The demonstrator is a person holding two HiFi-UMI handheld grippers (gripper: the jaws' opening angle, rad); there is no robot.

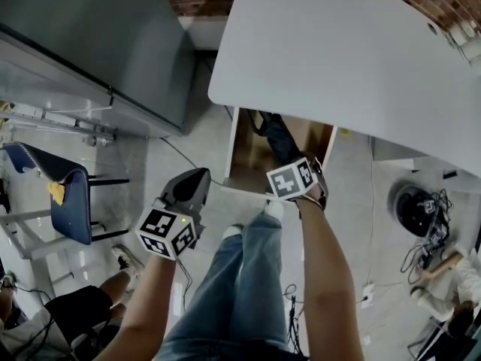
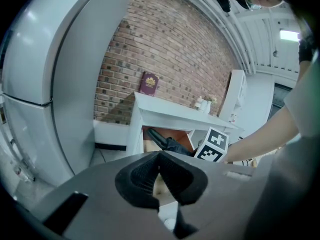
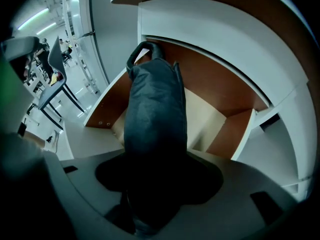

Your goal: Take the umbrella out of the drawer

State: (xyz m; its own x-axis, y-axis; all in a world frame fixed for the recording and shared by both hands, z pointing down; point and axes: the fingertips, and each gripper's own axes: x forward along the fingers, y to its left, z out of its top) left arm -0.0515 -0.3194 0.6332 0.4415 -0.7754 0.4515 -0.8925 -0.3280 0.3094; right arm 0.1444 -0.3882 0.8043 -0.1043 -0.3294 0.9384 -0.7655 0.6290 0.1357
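Note:
A dark folded umbrella (image 3: 155, 109) with a loop handle at its far end stands between my right gripper's jaws (image 3: 150, 184), which are shut on it. It hangs over the open drawer (image 3: 235, 134) with its wooden inside, under the white desk (image 1: 338, 59). In the head view the right gripper (image 1: 288, 165) points steeply down at the drawer (image 1: 233, 145), with the umbrella (image 1: 276, 138) showing beyond its marker cube. My left gripper (image 1: 199, 175) is held to the left of the drawer; its jaws (image 2: 159, 156) meet at the tips with nothing between them. The left gripper view also shows the umbrella (image 2: 170, 143).
A large grey cabinet (image 1: 90, 43) stands at the left, with a blue chair (image 1: 71, 194) in front of it. My legs in jeans (image 1: 240, 277) are below the drawer. Cables and a round black device (image 1: 413, 209) lie on the floor at the right. A red book (image 2: 149, 84) leans against the brick wall.

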